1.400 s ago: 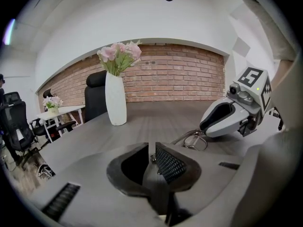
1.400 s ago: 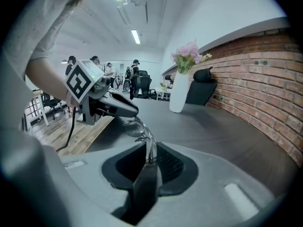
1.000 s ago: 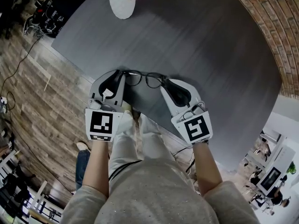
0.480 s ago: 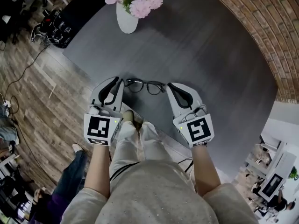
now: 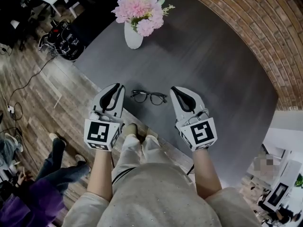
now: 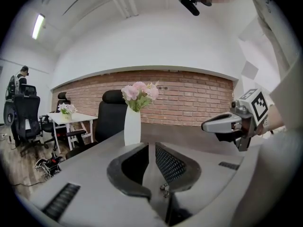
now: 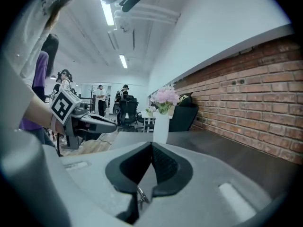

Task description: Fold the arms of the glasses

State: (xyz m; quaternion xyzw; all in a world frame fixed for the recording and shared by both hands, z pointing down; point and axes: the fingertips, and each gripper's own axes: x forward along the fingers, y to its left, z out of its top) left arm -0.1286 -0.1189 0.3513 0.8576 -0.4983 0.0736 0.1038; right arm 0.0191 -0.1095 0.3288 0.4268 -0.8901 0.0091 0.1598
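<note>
Dark-framed glasses [image 5: 149, 97] lie on the grey table [image 5: 213, 70] near its front edge, lenses side by side, with no arm sticking out that I can see. My left gripper [image 5: 118, 87] hangs just left of them and my right gripper [image 5: 175, 90] just right, both apart from the frame. In the left gripper view the left gripper [image 6: 150, 148] shows a narrow gap between its jaws with nothing in it. The right gripper [image 7: 151, 148] has its jaws together and holds nothing. The glasses are out of sight in both gripper views.
A white vase [image 5: 133, 36] of pink flowers [image 5: 139, 8] stands at the table's far left. A brick wall [image 5: 265, 27] curves round the right side. Wooden floor, dark gear [image 5: 66, 41] and a seated person [image 5: 42, 174] lie to the left.
Both grippers have lifted off the ends of the glasses and drawn apart from them. The glasses stay on the table. The vase has come fully into view.
</note>
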